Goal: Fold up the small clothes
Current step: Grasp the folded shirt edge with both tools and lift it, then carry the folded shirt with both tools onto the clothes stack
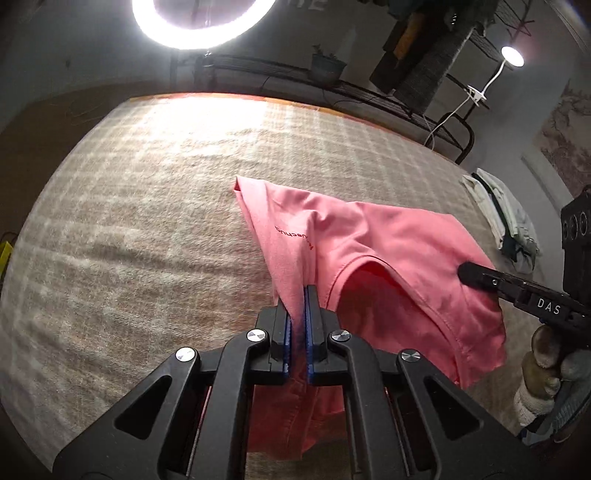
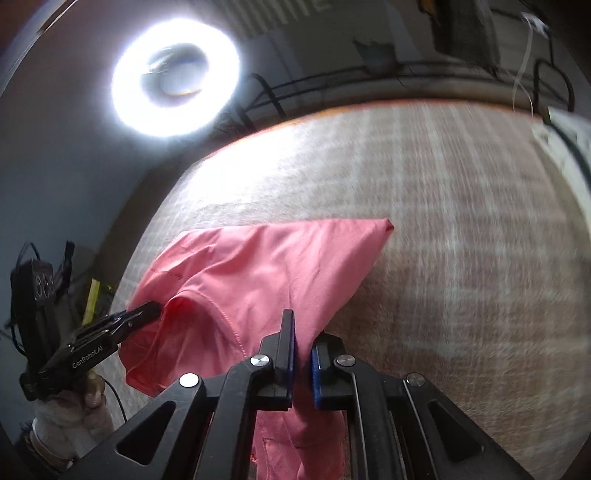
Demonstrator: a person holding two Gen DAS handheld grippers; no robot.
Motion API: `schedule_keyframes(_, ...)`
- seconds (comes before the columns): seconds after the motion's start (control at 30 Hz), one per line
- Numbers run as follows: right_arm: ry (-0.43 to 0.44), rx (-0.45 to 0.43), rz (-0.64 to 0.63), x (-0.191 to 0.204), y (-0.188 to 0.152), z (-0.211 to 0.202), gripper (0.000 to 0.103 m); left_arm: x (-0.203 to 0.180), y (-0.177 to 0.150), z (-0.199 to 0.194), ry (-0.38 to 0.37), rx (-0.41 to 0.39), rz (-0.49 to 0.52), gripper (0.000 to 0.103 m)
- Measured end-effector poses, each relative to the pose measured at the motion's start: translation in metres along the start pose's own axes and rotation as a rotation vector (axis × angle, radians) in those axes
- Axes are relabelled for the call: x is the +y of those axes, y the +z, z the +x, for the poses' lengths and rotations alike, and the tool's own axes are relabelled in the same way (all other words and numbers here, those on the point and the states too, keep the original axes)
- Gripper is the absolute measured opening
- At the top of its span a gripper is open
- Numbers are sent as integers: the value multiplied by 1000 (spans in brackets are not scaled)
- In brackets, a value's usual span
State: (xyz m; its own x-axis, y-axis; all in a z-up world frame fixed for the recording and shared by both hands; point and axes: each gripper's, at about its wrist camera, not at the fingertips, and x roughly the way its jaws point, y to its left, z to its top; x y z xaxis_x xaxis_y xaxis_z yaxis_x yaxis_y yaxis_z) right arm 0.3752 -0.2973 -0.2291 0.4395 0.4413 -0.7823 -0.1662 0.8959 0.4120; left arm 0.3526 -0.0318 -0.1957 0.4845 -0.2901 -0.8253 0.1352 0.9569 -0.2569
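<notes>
- Left gripper (image 1: 300, 295): clenched on a near edge of the pink shirt (image 1: 369, 240), cloth pinched between its blue pads (image 1: 309, 332). Right gripper (image 2: 303, 332): likewise clamped on the shirt at another point of the near edge; its tip also shows in the left view, pressed into the pink cloth.
- Bed cover (image 1: 147, 184): a beige checked cover fills most of both views and serves as the folding surface. Bare ground lies beyond the shirt, enough to lay it out.
- Shirt: held between the two grippers, near edge raised off the cover, far part draped down with one corner (image 1: 238, 182) touching the cover. Fabric between the grips sags and opens into a pocket, so it is not taut. Small red lettering (image 1: 293, 238) shows on the outer face.
- White clothes (image 1: 498, 210): a heap at the far right edge of the cover, well apart from the shirt. Whether it is folded cannot be told; the right view is blurred there.
- Ring light (image 1: 199, 33): above the far end, glaring on the cover.
- Step in hand, by my judgement: lifting the shirt by two points to spread it or carry one edge over. No finished fold is seen yet.
- Next move calls for: drawing the grippers apart to take out the sag, keeping both grips level, then lowering the cloth flat onto the cover without dragging the far corner into a crease.
</notes>
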Motion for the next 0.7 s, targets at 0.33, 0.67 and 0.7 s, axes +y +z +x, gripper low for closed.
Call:
schedule_keyframes(0.33, -12, -63, -82, 5, 2, -35, 4, -36, 0, -19, -39, -47, 84, 3)
schedule_keyframes(0.67, -37, -123, -91, -21, -6, -75, 4, -90, 3, -25, -101, -77, 156, 3)
schedule_keyframes(0.7, -43, -131, -90, -26, -8, -81, 4, -97, 4, -26, -111, -80, 163, 3)
